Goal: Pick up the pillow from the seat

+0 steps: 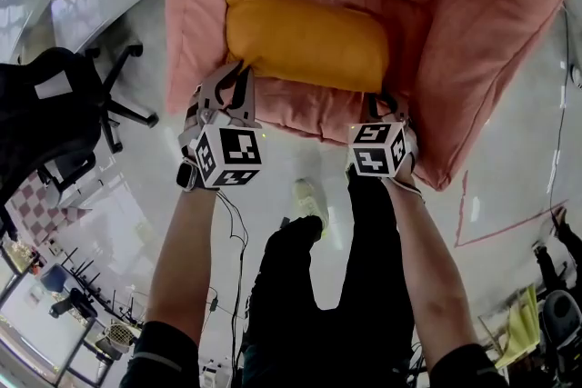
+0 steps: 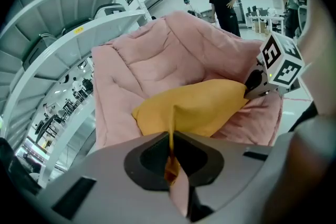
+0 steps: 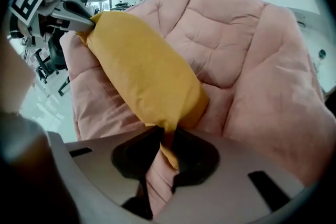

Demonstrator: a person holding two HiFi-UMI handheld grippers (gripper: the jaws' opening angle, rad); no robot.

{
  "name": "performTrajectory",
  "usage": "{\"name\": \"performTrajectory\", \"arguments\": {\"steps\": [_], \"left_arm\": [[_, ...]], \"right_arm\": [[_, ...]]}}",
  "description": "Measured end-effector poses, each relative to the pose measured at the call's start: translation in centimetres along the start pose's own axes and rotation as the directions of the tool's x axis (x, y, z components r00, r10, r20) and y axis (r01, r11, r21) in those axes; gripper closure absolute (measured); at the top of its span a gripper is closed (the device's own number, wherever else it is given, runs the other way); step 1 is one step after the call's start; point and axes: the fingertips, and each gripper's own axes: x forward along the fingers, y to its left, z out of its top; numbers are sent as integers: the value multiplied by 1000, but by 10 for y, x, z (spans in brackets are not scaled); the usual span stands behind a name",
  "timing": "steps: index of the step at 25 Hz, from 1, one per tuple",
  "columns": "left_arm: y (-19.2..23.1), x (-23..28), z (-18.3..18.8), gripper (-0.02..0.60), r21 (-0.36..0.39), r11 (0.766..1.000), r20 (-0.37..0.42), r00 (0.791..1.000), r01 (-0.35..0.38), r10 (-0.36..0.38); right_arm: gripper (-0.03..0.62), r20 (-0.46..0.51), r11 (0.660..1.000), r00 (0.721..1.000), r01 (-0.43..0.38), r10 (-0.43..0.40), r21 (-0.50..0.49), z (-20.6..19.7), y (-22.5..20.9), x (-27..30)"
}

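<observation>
The yellow pillow lies across the front part of the pink padded seat, with its long side toward the person, and it rests on the padding along its whole length. The left hand-held gripper has its jaws together on a thin fold of the yellow cover at the near left corner. The right hand-held gripper is clamped in the same way on a pinch of cover at the near right end. In both gripper views a little pink cloth shows under the yellow fold (whether it is also caught or only lies behind, I cannot tell).

The pillow looks soft, plump and light, and its cover seems matte and a little loose, so I judge it is not slippery and not fragile. It has no stiffness of its own. If it is held only at the two ends, the middle will probably sag, and the cover will stretch before the filling follows.

The corners are a sensible place to hold, because the body looks too thick for these jaws. The weak point is that each bite is thin and could slide out. If the seat's cloth is pinched too, the padding would rise with the pillow. A level lift with both ends together should suit it best.
</observation>
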Motion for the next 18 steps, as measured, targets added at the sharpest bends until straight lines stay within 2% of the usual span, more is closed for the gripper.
{"name": "performTrajectory", "arguments": {"steps": [3, 10, 18], "left_arm": [[1, -8, 8, 566, -20, 1000, 8, 1000, 13, -13], [12, -39, 27, 569, -68, 997, 25, 999, 24, -23], [32, -114, 66, 569, -139, 990, 63, 998, 24, -16]], "right_arm": [[540, 29, 1000, 1000, -7, 6, 21, 6, -5, -11], [554, 74, 999, 997, -31, 29, 26, 21, -13, -56], [556, 145, 999, 988, -49, 46, 12, 54, -29, -146]]}}
